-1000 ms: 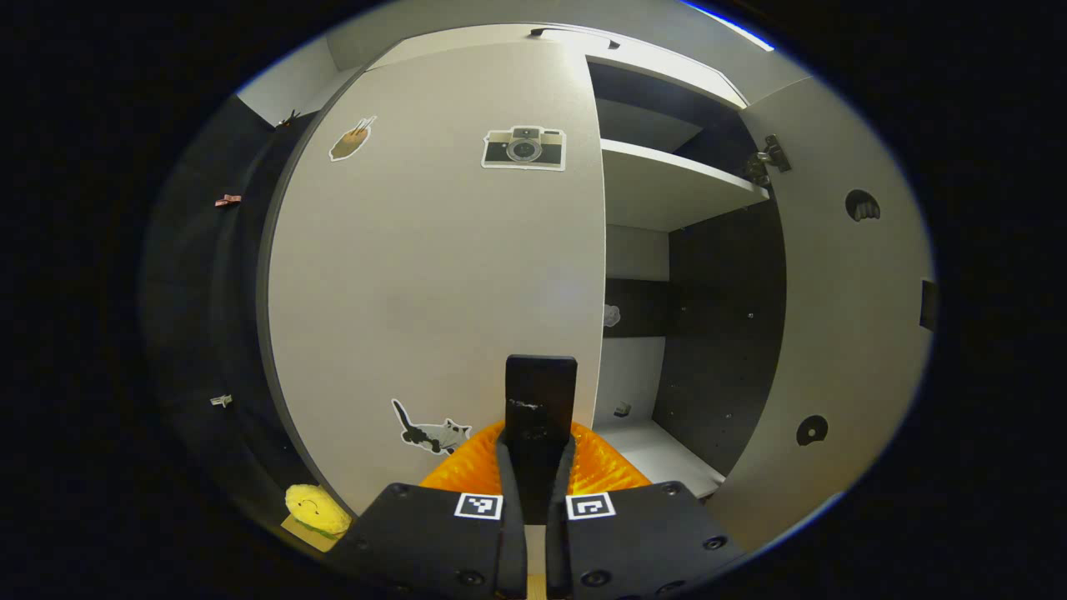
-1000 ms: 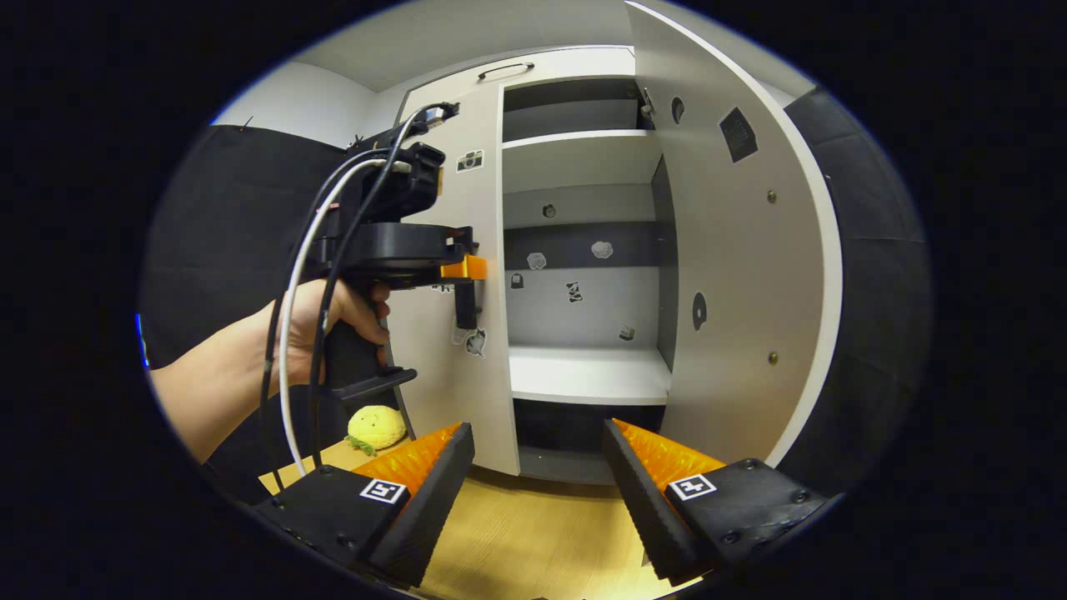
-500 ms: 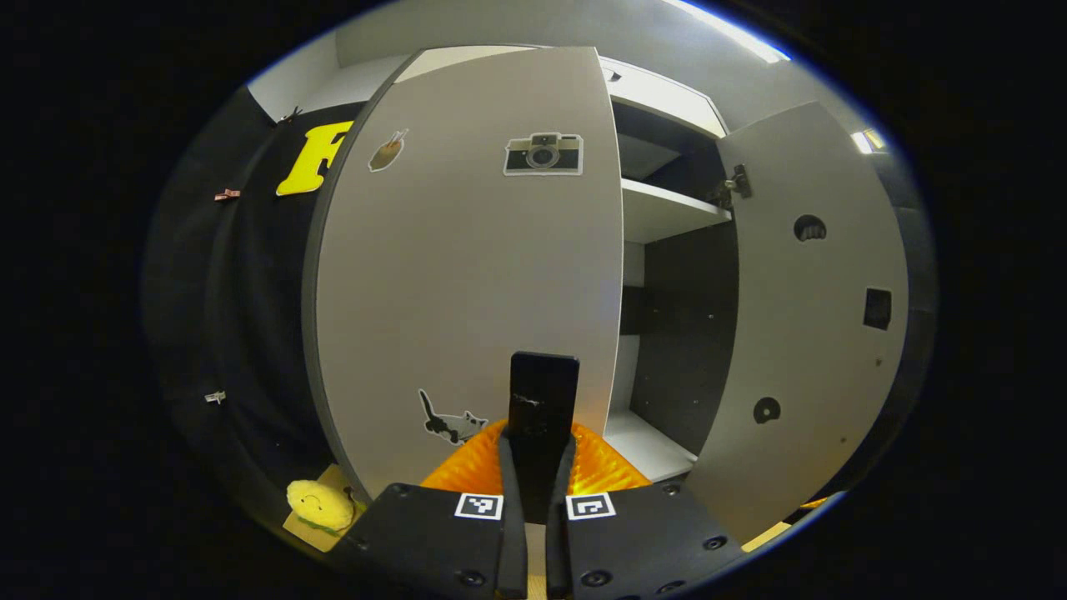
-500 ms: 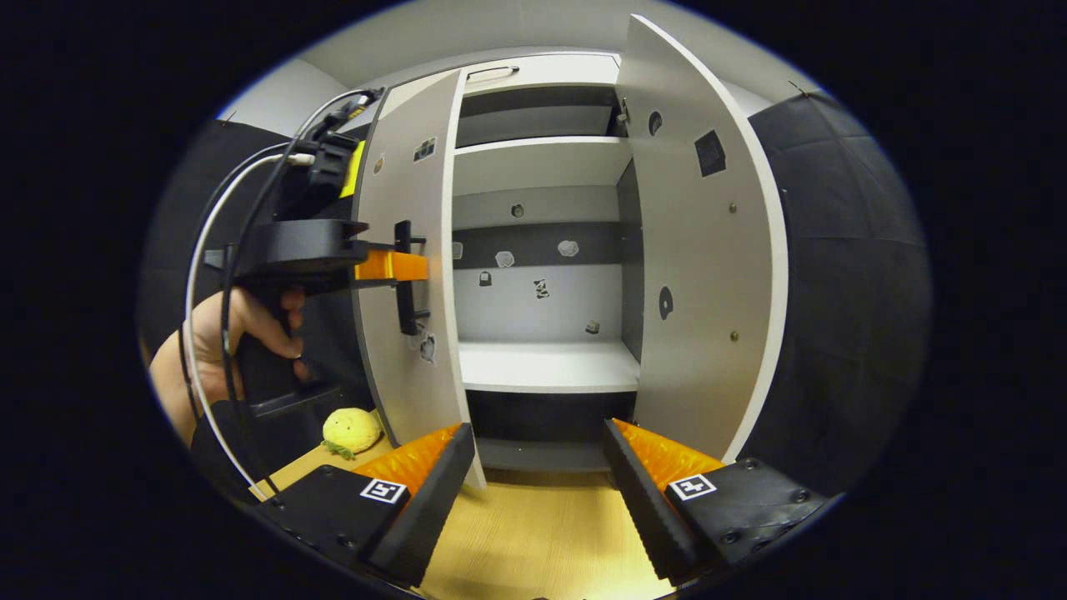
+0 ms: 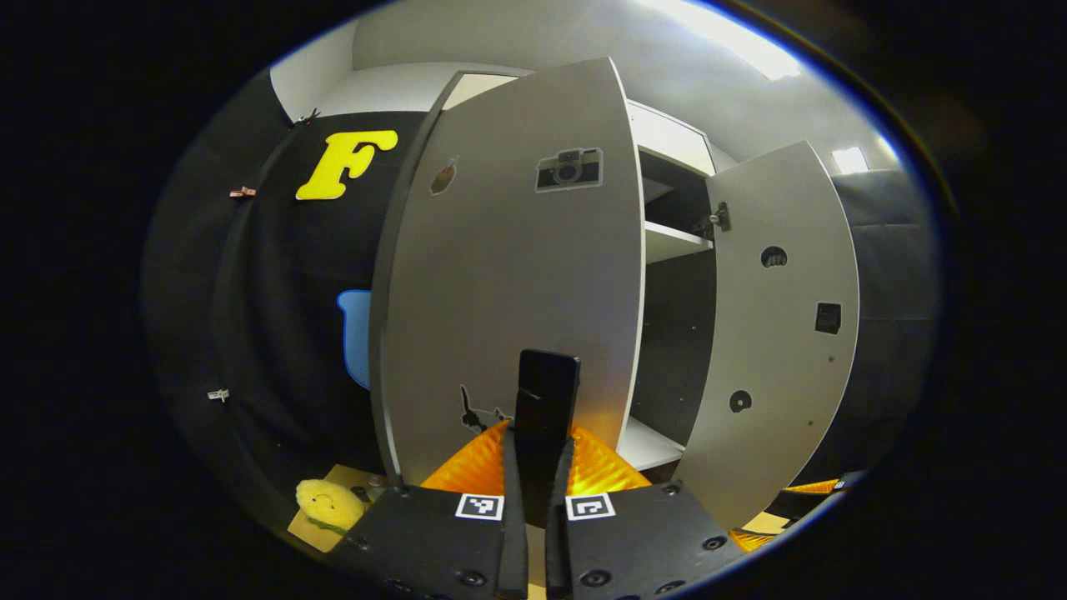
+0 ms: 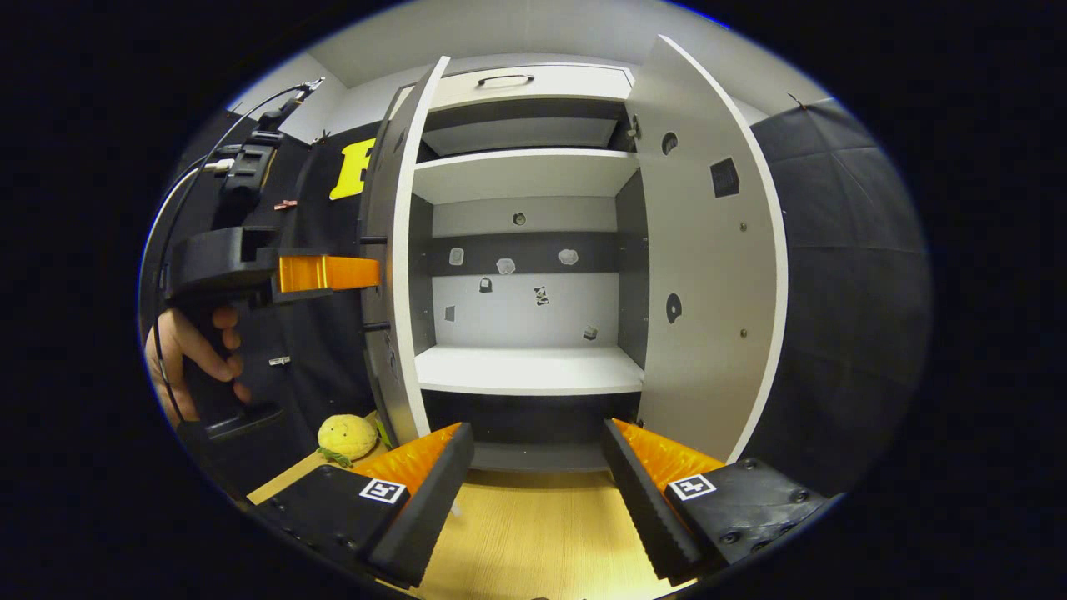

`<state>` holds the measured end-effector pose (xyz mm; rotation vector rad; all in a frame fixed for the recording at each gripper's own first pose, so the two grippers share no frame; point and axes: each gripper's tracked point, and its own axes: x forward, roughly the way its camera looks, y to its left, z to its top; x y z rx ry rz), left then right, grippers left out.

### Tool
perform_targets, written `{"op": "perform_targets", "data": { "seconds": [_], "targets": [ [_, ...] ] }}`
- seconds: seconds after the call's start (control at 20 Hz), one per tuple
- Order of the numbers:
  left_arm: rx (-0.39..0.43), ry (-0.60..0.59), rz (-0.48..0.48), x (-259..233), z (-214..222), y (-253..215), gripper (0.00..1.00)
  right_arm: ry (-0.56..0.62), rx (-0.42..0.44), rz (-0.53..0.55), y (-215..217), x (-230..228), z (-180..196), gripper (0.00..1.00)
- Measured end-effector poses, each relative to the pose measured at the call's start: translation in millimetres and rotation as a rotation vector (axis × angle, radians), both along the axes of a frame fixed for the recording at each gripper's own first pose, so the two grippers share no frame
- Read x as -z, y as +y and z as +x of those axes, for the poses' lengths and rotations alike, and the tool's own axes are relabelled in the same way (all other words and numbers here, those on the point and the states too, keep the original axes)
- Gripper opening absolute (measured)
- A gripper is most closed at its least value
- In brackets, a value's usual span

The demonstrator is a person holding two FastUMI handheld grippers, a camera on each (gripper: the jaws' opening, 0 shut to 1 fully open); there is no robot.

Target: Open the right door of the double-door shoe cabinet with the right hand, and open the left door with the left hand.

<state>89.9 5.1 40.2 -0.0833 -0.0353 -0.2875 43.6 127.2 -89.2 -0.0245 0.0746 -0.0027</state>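
The shoe cabinet (image 6: pixel 525 371) stands with both pale grey doors swung out. In the left gripper view, my left gripper (image 5: pixel 538 454) is shut on the dark upright handle (image 5: pixel 546 387) of the left door (image 5: pixel 508 275), which bears a camera sticker. In the right gripper view, that left door (image 6: pixel 398 275) shows almost edge-on, with the left gripper (image 6: pixel 363 272) and the hand (image 6: pixel 196 354) holding it at the door's outer side. The right door (image 6: pixel 708 275) hangs wide, inner face showing. My right gripper (image 6: pixel 538 467) is open and holds nothing, low before the cabinet's middle.
White shelves (image 6: pixel 529 171) and small stickers on the back panel show inside. A yellow plush toy (image 6: pixel 346 435) lies on the wooden floor (image 6: pixel 533 533) left of the cabinet, also the plush toy (image 5: pixel 325 504) below the left door. Black cloth walls flank both sides.
The left door has swung much farther out with my left gripper still shut on its handle. The right gripper stays open and has drifted little; the right door remains wide.
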Motion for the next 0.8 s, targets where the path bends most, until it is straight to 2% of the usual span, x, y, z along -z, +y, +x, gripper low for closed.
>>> {"op": "perform_targets", "data": {
  "seconds": [0.4, 0.75, 0.8],
  "targets": [
    [-0.081, -0.001, 0.001, 0, -27, 63, 0.12, 0.000, 0.010, 0.000, 11, 2, -1, 0.99],
    [-0.286, 0.000, 0.014, 0, -31, 164, 0.05, 0.010, 0.003, -0.007, 15, 5, 3, 0.99],
    [-0.239, 0.011, 0.001, 3, -31, 161, 0.05, 0.012, 0.001, -0.007, 16, 5, 3, 0.99]
  ]
}}
